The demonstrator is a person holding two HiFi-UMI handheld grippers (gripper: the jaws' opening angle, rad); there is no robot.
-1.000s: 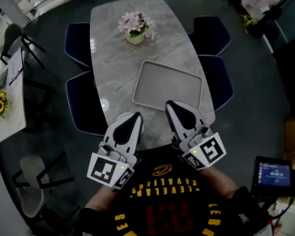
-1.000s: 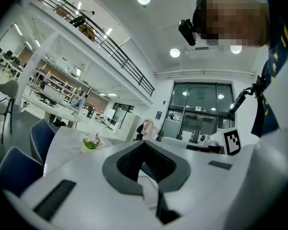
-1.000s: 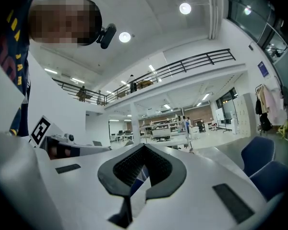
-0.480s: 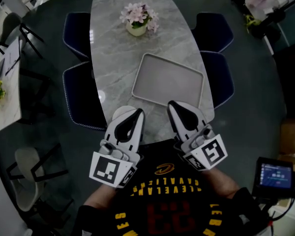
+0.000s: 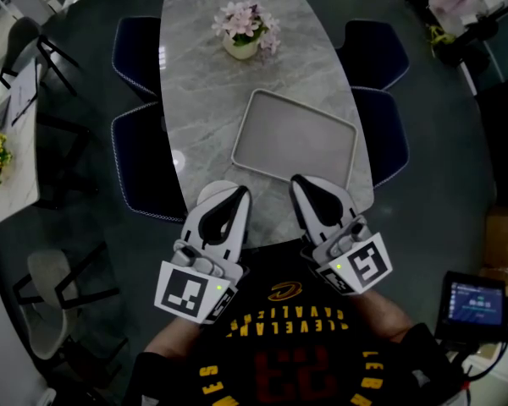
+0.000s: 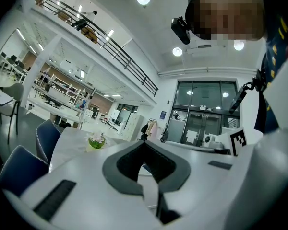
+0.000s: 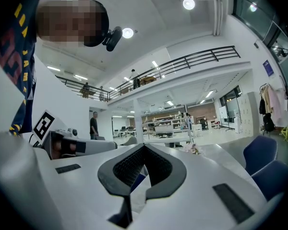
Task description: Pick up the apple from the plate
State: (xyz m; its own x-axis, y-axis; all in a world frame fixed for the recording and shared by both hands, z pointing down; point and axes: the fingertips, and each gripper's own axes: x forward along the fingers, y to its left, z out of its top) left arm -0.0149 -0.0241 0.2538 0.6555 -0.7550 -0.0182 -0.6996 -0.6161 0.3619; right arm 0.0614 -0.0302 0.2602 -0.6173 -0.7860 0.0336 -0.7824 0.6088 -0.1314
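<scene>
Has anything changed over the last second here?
Hardly anything. The left gripper and right gripper stay by the table's near edge, jaws together and empty; nothing taken or let go. The tray and flower pot are unmoved; only the head view shifted slightly.

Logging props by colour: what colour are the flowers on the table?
The flowers are pale pink, clearest in the head view.

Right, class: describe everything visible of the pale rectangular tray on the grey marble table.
The pale grey rectangular tray has rounded corners and a low raised rim, matte like plastic. It lies flat and empty on the near right part of the grey marble table, slightly askew to its edge. The tip of the right gripper overlaps its near edge; contact cannot be judged. The pot of pink flowers stands apart beyond it.
</scene>
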